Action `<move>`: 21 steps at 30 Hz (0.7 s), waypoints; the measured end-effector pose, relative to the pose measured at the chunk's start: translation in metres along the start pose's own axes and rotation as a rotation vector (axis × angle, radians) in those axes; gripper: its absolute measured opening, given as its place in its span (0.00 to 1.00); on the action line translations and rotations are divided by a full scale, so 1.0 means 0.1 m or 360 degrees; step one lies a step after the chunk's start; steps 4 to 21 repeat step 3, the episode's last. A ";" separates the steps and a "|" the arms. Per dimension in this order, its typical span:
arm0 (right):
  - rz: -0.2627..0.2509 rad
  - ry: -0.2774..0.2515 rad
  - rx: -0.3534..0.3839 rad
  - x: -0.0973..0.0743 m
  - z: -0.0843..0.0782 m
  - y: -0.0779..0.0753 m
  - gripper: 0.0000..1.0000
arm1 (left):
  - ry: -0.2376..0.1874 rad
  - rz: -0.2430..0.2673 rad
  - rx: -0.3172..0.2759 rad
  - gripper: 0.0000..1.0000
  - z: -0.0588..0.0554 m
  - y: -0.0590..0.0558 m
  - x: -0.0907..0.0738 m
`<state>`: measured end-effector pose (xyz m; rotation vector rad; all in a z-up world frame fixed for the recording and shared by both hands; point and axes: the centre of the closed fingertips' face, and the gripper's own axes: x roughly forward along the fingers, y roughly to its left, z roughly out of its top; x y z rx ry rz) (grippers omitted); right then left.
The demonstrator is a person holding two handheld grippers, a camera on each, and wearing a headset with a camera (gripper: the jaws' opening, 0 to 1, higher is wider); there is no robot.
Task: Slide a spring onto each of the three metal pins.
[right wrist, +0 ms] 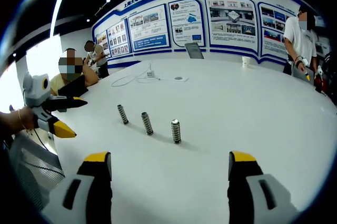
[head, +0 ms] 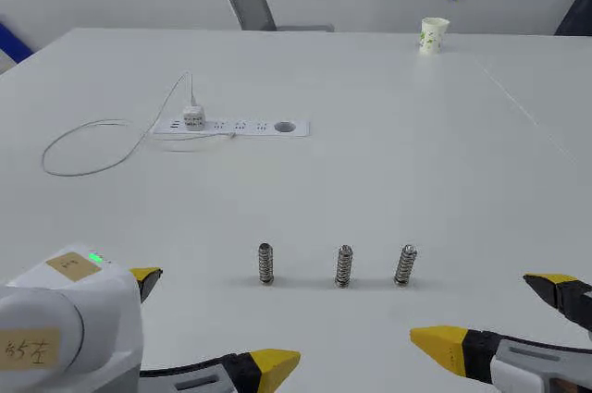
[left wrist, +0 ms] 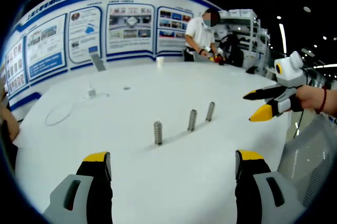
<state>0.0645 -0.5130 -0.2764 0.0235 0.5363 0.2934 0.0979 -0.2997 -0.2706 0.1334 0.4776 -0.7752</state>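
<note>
The left tongs and right tongs gape wide, holding nothing. Three springs sit on their pins, in a row on the tabletop. A careless bump could tip one over.

3 silver springs, white table, left tongs and right tongs yellow-tipped, paper cup green-patterned.
</note>
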 end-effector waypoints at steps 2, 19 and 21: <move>0.0002 0.0000 -0.0006 0.00 0.00 0.00 0.93 | 0.0005 0.0002 0.0001 1.00 -0.01 0.00 0.00; 0.0002 -0.0003 -0.0007 -0.01 0.00 0.01 0.93 | 0.0006 0.0003 0.0002 1.00 -0.01 0.00 0.00; 0.0002 -0.0003 -0.0007 -0.01 0.00 0.01 0.93 | 0.0006 0.0003 0.0002 1.00 -0.01 0.00 0.00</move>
